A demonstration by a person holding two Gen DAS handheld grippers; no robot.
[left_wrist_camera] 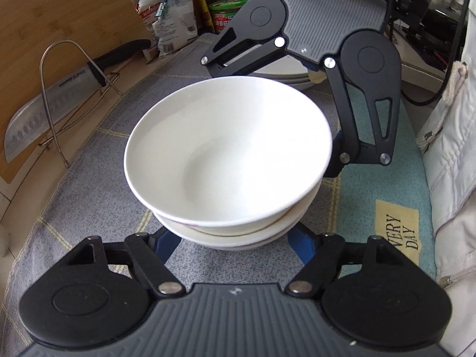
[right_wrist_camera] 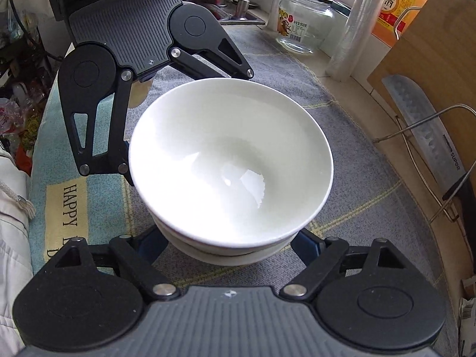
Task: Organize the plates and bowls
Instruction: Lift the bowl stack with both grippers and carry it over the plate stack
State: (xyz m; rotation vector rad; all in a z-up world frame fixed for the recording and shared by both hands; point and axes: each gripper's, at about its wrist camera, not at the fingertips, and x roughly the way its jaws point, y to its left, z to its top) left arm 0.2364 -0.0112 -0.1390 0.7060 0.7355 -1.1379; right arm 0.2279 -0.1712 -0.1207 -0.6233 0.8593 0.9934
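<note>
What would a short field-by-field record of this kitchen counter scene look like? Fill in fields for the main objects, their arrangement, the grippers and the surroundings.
main objects: stack of white bowls
arrangement: top bowl nested in the bowls beneath, upright, on the grey cloth
left gripper: fingers on either side of the stack's base; contact hidden
right gripper: the same from the opposite side; contact hidden
surroundings: knife in a wire rack, wooden cutting board, glass jar

Count: bowls [left_wrist_camera: 226, 154], two or three nested, lower rims partly hidden. Plates [left_wrist_camera: 285, 71], stacked, number unclear. Knife [left_wrist_camera: 44, 110]: one. Wire rack [left_wrist_camera: 59, 89]: one. Cutting board [left_wrist_camera: 59, 20]: one. Glass jar [right_wrist_camera: 303, 20]: one.
</note>
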